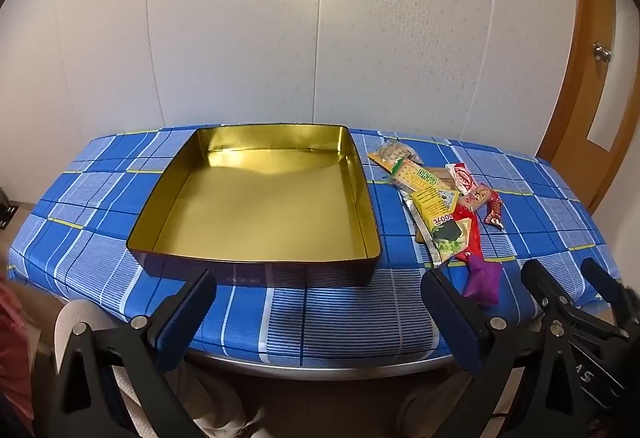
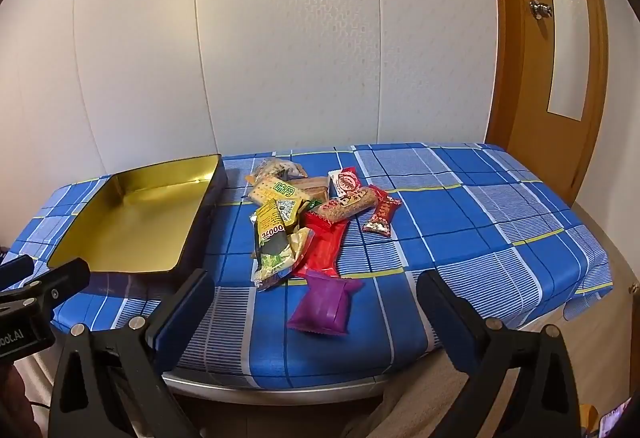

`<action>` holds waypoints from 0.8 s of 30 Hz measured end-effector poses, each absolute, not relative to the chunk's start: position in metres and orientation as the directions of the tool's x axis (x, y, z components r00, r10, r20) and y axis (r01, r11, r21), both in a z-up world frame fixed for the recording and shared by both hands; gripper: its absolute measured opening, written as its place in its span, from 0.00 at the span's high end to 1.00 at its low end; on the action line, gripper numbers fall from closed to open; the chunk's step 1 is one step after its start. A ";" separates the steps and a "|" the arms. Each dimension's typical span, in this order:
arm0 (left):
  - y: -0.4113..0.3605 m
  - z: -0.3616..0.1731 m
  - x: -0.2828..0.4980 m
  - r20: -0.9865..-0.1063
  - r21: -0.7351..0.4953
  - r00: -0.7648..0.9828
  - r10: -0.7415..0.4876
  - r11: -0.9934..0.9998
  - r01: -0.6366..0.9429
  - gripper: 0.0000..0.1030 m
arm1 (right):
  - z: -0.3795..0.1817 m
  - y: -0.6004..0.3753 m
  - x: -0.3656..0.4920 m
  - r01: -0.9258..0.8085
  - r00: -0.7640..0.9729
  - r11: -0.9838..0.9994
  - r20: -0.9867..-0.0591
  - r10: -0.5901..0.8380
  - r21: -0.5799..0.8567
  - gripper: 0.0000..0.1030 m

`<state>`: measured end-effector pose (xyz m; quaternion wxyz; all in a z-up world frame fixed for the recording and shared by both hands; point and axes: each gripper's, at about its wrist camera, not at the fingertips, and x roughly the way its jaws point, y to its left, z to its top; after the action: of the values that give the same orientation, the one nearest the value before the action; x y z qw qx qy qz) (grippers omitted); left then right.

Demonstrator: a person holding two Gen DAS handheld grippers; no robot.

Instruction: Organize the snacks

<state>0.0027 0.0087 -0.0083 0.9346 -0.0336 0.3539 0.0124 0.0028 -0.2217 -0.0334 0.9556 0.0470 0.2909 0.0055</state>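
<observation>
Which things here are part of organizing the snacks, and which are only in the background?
For the job:
gold tin
pile of snack packets
purple packet
left gripper
right gripper

Only background:
blue checked tablecloth
wooden door
white wall

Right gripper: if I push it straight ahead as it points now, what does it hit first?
Most likely the purple snack packet, lying nearest between the open fingers of the right gripper. Behind it sits the red wrapper. Depth and height above the table are unclear.
</observation>
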 end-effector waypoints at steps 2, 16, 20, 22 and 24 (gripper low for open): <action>0.008 -0.008 0.003 -0.663 -0.053 0.748 0.003 0.997 -0.050 0.00 | -0.034 -0.222 0.003 0.018 0.830 0.995 -0.556 0.039 0.097 0.00; 0.010 -0.010 0.004 -0.668 -0.059 0.744 0.005 0.996 -0.060 0.00 | -0.036 -0.217 0.004 0.008 0.825 0.996 -0.563 0.043 0.087 0.00; 0.010 -0.010 0.004 -0.669 -0.059 0.743 0.005 0.997 -0.059 0.00 | -0.037 -0.218 0.004 0.007 0.823 0.996 -0.566 0.046 0.091 0.00; 0.010 -0.010 0.003 -0.669 -0.059 0.743 0.004 0.997 -0.059 0.00 | -0.037 -0.218 0.005 0.007 0.822 0.996 -0.567 0.047 0.093 0.00; 0.011 -0.010 0.003 -0.670 -0.059 0.742 0.006 0.996 -0.060 0.00 | -0.038 -0.217 0.005 0.007 0.820 0.996 -0.570 0.048 0.093 0.00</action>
<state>0.0032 0.0108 -0.0104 0.9326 -0.0382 0.3584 0.0177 0.0048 -0.2173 -0.0382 0.9530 0.0453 0.2994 0.0107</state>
